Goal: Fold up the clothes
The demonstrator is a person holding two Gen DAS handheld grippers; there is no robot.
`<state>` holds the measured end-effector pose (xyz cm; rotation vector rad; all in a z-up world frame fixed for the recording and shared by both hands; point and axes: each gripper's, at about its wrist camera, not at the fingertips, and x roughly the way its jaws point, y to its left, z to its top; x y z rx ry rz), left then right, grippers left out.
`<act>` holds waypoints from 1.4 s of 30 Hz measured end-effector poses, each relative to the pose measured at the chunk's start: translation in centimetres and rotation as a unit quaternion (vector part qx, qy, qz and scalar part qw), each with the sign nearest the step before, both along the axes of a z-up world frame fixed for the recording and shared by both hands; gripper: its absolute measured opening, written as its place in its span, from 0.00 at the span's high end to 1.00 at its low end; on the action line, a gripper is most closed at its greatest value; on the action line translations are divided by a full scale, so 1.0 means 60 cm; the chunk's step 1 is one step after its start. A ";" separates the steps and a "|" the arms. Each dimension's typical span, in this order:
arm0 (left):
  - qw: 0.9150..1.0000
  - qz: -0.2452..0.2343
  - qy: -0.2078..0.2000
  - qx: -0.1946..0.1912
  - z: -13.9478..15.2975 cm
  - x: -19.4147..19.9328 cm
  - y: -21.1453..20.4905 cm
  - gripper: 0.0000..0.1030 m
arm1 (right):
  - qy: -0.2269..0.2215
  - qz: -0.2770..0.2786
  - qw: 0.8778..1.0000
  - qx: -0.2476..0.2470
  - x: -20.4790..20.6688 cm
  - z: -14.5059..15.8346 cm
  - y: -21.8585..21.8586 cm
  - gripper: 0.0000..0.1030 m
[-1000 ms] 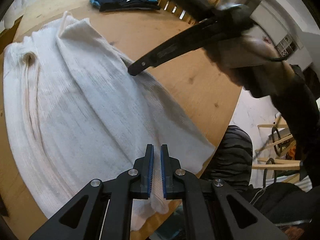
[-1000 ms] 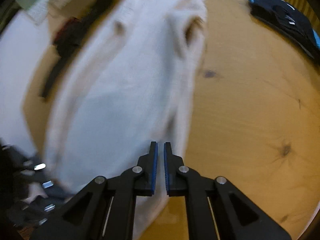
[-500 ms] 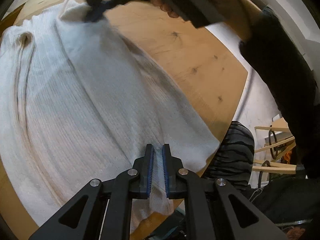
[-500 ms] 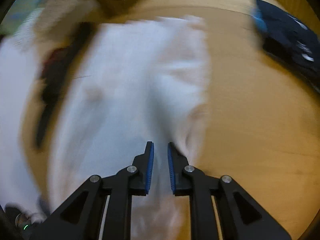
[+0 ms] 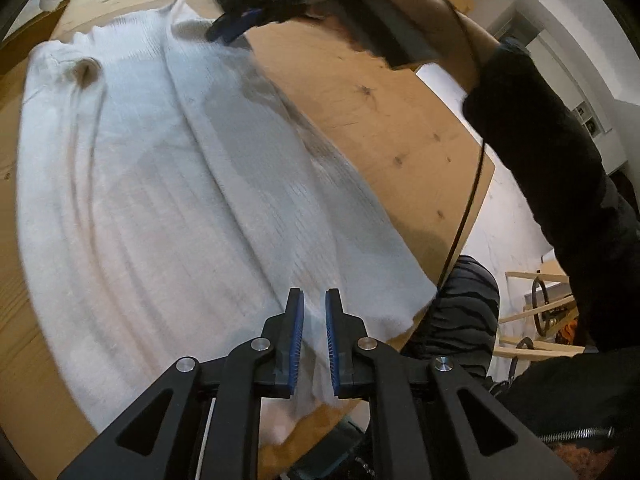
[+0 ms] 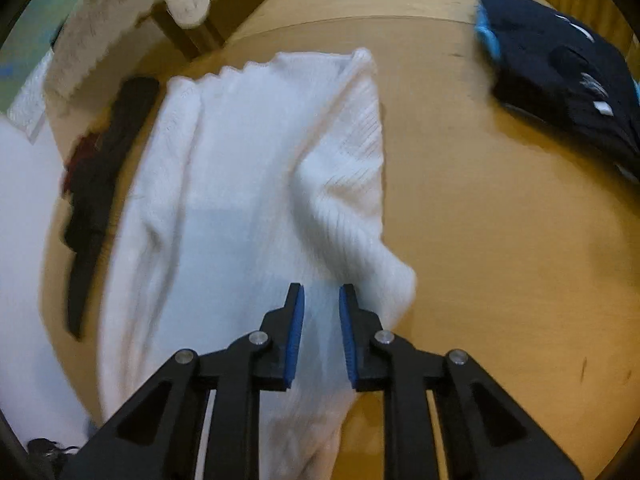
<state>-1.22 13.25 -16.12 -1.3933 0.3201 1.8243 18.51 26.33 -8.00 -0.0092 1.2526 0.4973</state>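
Note:
A white ribbed knit garment (image 5: 168, 184) lies spread lengthwise on the round wooden table (image 5: 360, 120), partly folded along its length. My left gripper (image 5: 314, 300) is slightly open over the garment's near hem, holding nothing. My right gripper (image 6: 321, 292) is open just above the garment (image 6: 256, 184), beside a raised fold of its right edge. In the left wrist view the right gripper (image 5: 232, 26) hovers at the garment's far top corner.
A folded dark navy garment (image 6: 568, 76) lies at the table's far right. White cloth (image 6: 132, 12) lies beyond the far edge. A black object (image 6: 100, 184) is at the left of the table. The table's near edge (image 5: 472, 216) is close to the hem.
Both grippers have opened from shut. The right gripper moved from mid-table to the garment's far corner. The left gripper stays at the near hem.

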 end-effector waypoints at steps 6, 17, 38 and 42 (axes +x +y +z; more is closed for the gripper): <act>1.000 -0.025 0.005 0.000 0.021 0.049 0.014 0.91 | 0.031 0.073 0.997 0.008 -0.187 0.018 -0.042 0.74; 0.989 -0.029 0.008 -0.142 -0.031 0.071 0.108 0.85 | 0.023 0.096 0.993 -0.070 -0.283 -0.048 -0.023 0.70; 0.992 0.019 -0.119 -0.030 0.006 0.009 0.070 0.96 | 0.020 0.095 0.995 -0.007 -0.335 -0.082 -0.126 0.63; 0.995 -0.024 -0.095 -0.016 0.022 0.033 0.119 0.96 | 0.017 0.076 0.997 -0.011 -0.319 -0.080 -0.105 0.63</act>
